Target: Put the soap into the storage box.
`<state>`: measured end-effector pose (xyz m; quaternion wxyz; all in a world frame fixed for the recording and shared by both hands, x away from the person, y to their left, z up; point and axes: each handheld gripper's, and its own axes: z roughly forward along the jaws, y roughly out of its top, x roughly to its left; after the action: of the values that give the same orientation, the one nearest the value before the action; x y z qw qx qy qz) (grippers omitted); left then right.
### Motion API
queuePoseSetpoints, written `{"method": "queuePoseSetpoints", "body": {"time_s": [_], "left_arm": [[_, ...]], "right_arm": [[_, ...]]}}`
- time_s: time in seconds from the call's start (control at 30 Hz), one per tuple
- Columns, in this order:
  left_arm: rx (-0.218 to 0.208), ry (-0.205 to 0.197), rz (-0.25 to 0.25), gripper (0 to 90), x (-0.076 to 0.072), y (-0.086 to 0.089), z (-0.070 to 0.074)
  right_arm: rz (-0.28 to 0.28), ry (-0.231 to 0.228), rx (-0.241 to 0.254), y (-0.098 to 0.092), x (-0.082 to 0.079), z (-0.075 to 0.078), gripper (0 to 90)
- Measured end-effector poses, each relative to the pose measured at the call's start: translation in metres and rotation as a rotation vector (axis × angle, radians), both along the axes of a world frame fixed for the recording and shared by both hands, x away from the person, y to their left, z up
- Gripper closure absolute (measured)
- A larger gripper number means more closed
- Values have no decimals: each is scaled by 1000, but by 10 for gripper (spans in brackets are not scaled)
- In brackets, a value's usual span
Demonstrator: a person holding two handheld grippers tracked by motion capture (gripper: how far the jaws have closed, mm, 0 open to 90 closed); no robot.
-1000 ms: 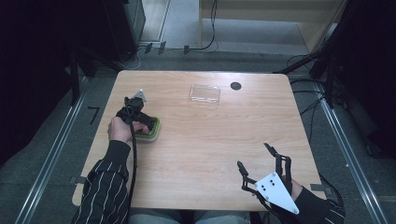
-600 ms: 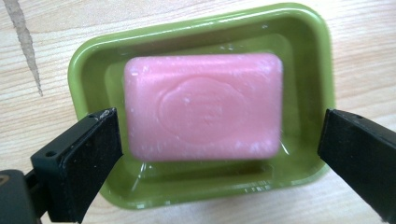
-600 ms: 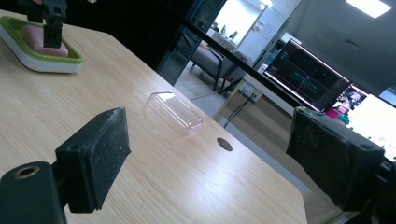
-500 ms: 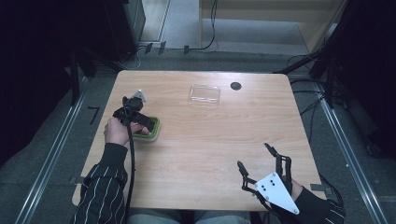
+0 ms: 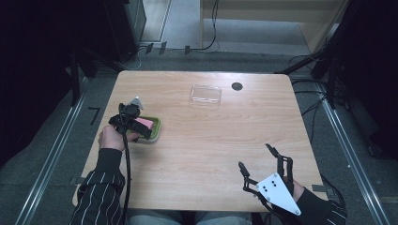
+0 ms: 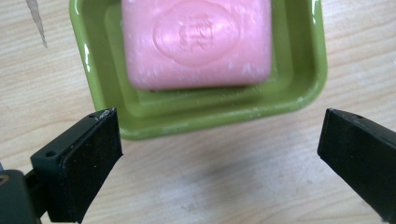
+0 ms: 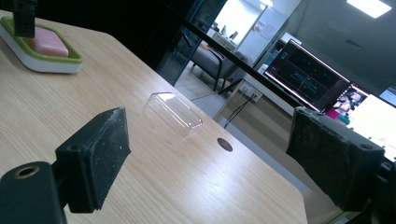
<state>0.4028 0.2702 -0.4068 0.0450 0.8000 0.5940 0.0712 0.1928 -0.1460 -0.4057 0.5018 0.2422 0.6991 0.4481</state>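
A pink soap bar (image 6: pixel 196 42) lies in a green dish (image 6: pixel 299 88) at the table's left side; the dish (image 5: pixel 156 129) and soap (image 5: pixel 145 123) also show from above, and the dish (image 7: pixel 42 60) appears far left in the right gripper view. My left gripper (image 5: pixel 141 127) hovers over the dish, open, its jaws (image 6: pixel 219 154) spread wider than the dish and holding nothing. My right gripper (image 5: pixel 263 161) rests open near the front right edge, empty. A clear plastic lid (image 5: pixel 206 93) lies at the back centre, and the lid (image 7: pixel 173 113) sits between the right jaws' line of sight.
A dark round hole (image 5: pixel 237 86) sits in the wooden table (image 5: pixel 211 140) behind the lid. Monitors (image 7: pixel 308 77) glow beyond the far edge. Metal rails (image 5: pixel 56 140) run along the floor on both sides.
My left gripper and hand have drifted slightly toward me and left over the dish. The right gripper has stayed still.
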Motion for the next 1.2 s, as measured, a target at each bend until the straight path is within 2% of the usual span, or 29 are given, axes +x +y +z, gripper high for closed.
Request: {"method": "queuePoseSetpoints", "body": {"time_s": [0.23, 0.4, 0.5, 0.57, 0.73, 0.8, 0.83, 0.87, 1.0, 1.2], "left_arm": [[18, 17, -29, 4, -16, -5, -1], [42, 33, -54, 4, -34, -7, -4], [50, 26, -56, 4, -39, -8, -5], [70, 30, -64, 4, -48, -8, -8], [67, 36, -59, 4, -58, -6, -10], [64, 49, -61, 4, -64, -5, -13], [52, 68, -71, 4, -71, -5, -17], [52, 68, -71, 4, -71, -5, -17], [78, 85, -70, 4, -88, -4, -28], [86, 86, -78, 4, -100, -4, -31]], "right_arm": [[1, -4, -2, 0, 0, 0, 132], [2, -5, -1, 0, 0, 0, 132], [2, -5, -2, 0, 0, 0, 132], [3, -5, -2, 0, 0, 0, 132], [3, -6, -2, 0, 0, 0, 132], [4, -5, -3, 0, 0, 0, 132], [4, -4, -3, 0, 0, 0, 132], [4, -4, -3, 0, 0, 0, 132], [6, -2, -3, 0, 0, 0, 132], [5, -3, -3, 0, 0, 0, 132]]}}
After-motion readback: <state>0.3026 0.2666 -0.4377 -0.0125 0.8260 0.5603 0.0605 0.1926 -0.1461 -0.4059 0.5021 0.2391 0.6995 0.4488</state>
